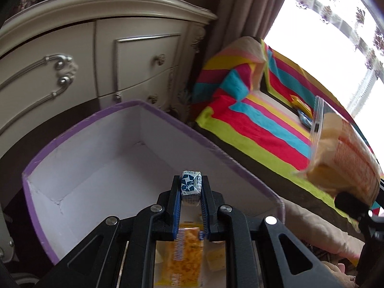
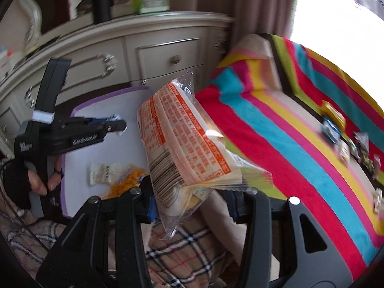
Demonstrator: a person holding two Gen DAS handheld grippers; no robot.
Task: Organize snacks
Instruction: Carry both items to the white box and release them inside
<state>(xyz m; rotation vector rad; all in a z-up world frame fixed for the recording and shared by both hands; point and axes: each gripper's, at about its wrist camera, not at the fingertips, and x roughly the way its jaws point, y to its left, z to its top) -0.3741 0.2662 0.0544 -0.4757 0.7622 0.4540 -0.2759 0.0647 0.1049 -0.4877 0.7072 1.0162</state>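
1. The left gripper (image 1: 191, 187) has its fingers (image 1: 174, 199) drawn narrow, clamped on a small blue-and-white wrapped candy (image 1: 190, 188) that sits upright between the pads, its top poking out past the fingertips.
2. Directly under those fingers, inside the purple-rimmed white box (image 1: 79, 129), lies a yellow-orange snack packet (image 1: 189, 254); a small pale packet (image 1: 216, 259) lies just right of it on the box floor.
3. The right gripper (image 2: 192, 192) holds a clear-wrapped pack with orange print and a barcode (image 2: 182, 141). Its fingers stand fairly wide with the pack's lower end between them; the left finger (image 2: 150, 200) presses the barcode side, while the contact on the other side is hidden by the wrapper.
4. Below the right gripper's fingers is plaid fabric (image 2: 182, 247).
5. From the right wrist view, the left gripper (image 2: 115, 126) hangs over the box (image 2: 105, 110), left of the held pack, with a gloved hand (image 2: 28, 180) on its handle.
6. To the right of both grippers spreads a striped blanket (image 2: 276, 124) on a bed, with several small snacks (image 2: 333, 122) scattered on its far part.
7. Beyond the box stands a cream dresser (image 1: 100, 48) with silver handles.
8. Farthest off, brown curtains (image 1: 247, 7) hang beside a bright window (image 1: 324, 36).
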